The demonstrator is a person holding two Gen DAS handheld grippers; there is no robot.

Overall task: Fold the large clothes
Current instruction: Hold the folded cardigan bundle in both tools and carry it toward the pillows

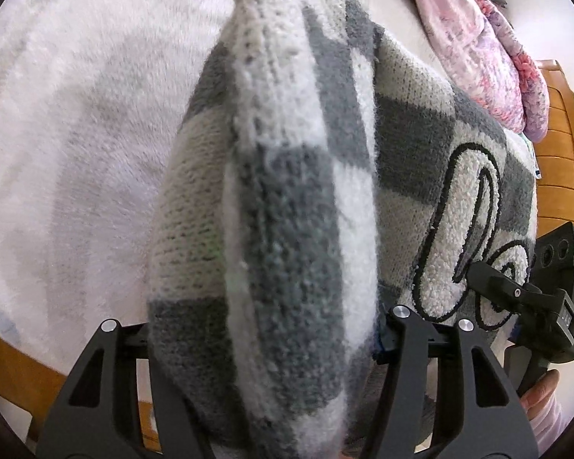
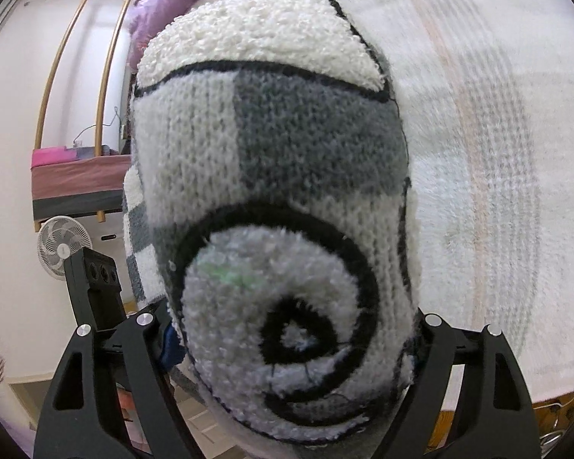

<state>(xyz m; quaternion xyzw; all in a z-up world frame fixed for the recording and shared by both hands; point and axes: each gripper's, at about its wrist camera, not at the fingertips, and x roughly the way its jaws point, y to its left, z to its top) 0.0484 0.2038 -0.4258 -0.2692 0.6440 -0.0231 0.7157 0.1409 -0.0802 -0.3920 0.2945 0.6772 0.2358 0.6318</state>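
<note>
A thick knitted sweater (image 1: 287,199) in grey and white checks hangs bunched up over the bed. My left gripper (image 1: 264,329) is shut on a fat fold of it, and the knit fills the gap between the fingers. In the right wrist view the sweater (image 2: 271,145) shows fluffy white patches outlined in black, and my right gripper (image 2: 291,329) is shut on that part. The right gripper (image 1: 535,298) shows at the sweater's right edge in the left wrist view. The left gripper (image 2: 95,279) shows at its left edge in the right wrist view.
A fluffy white blanket (image 1: 76,134) covers the bed under the sweater. A pink and purple quilt (image 1: 490,57) lies bunched at the far right by the carved wooden bed frame (image 1: 562,153). A white fan (image 2: 63,244) and a bench with a pink cushion (image 2: 76,176) stand beyond the bed.
</note>
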